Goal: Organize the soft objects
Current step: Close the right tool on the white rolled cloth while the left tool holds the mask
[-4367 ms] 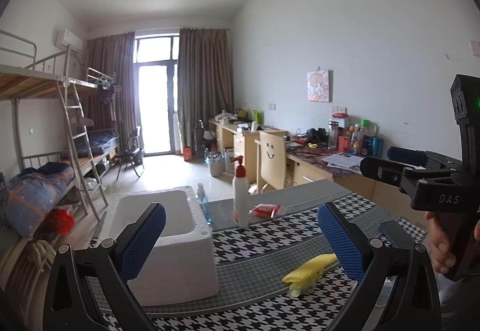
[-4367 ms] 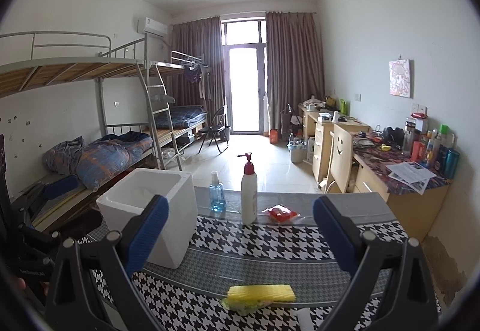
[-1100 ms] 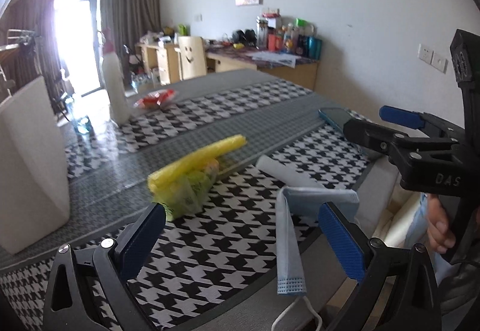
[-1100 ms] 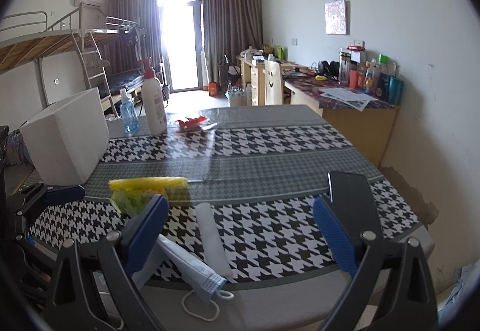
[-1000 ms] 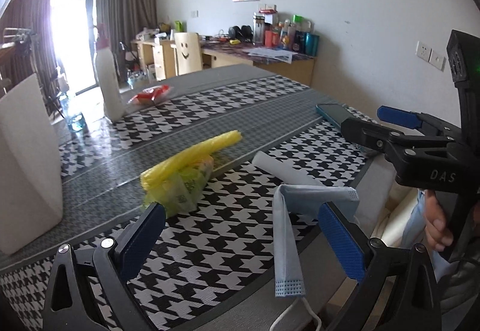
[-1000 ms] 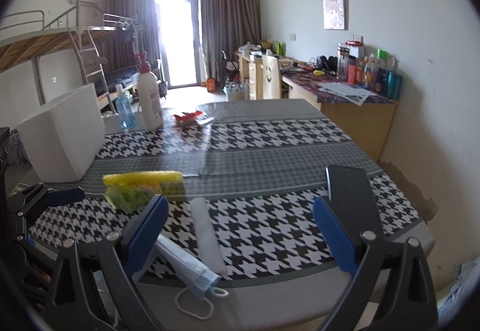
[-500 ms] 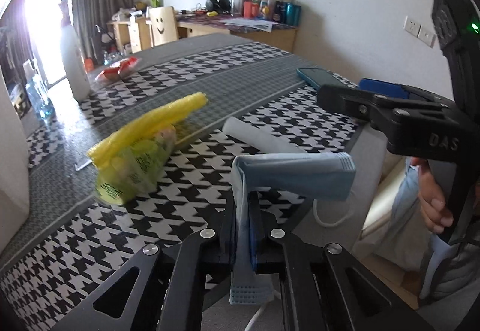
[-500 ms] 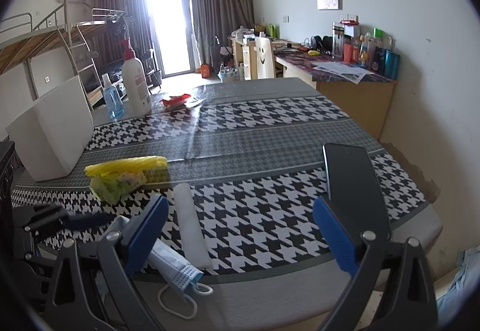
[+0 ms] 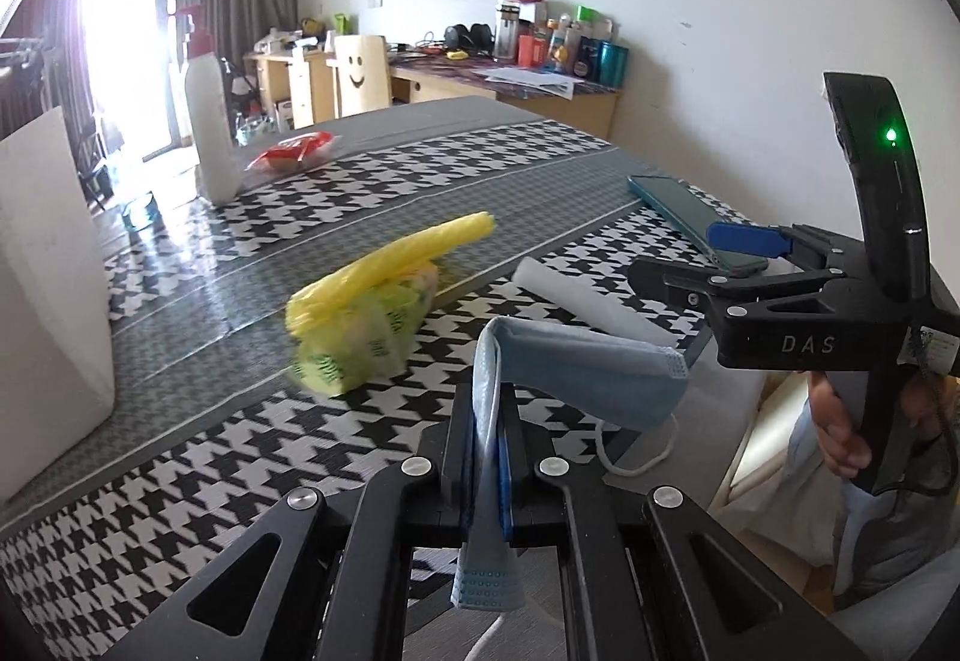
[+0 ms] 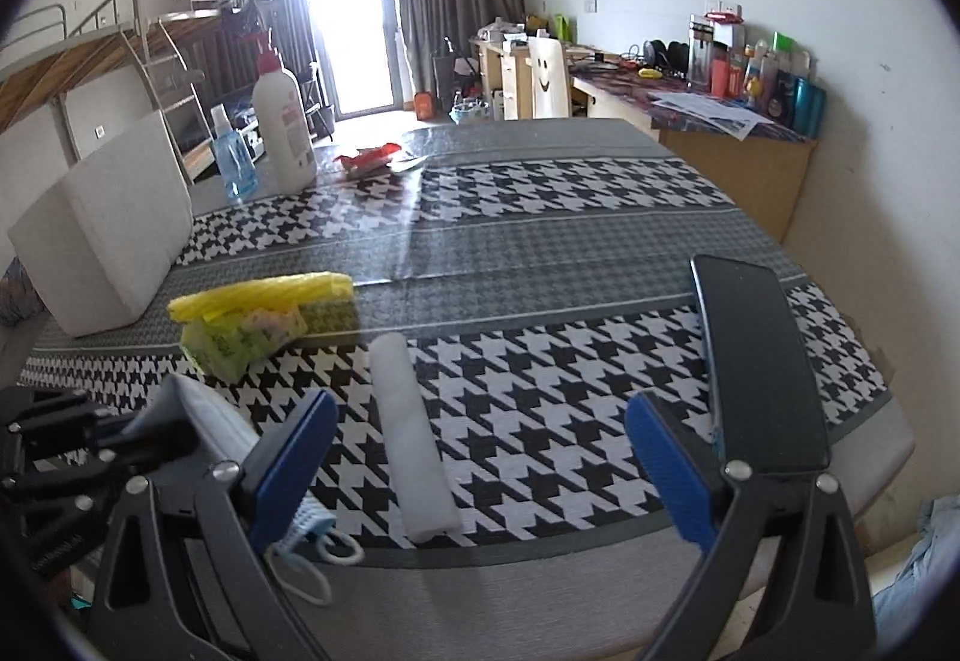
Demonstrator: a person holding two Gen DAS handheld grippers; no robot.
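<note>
My left gripper (image 9: 487, 448) is shut on a folded blue face mask (image 9: 576, 373), which bends over its fingers at the table's near edge. The mask (image 10: 210, 418) and the left gripper (image 10: 102, 442) show at lower left in the right wrist view, with ear loops (image 10: 324, 547) hanging. My right gripper (image 10: 480, 463) stands open above a white rolled cloth (image 10: 411, 433); nothing is between its pads. In the left wrist view the right gripper (image 9: 690, 259) sits at the right, held by a hand (image 9: 840, 427). A yellow-green bag of sponges (image 9: 372, 301) lies mid-table.
A white foam box (image 10: 102, 235) stands at the left. A dark phone (image 10: 756, 355) lies near the right edge. A white pump bottle (image 10: 282, 121), a small blue bottle (image 10: 231, 157) and a red packet (image 10: 369, 157) sit at the far side of the houndstooth table (image 10: 540, 217).
The left gripper's jaws went from wide open to shut on the blue mask, lifting its fold off the table. The right gripper has sunk a little closer to the white roll.
</note>
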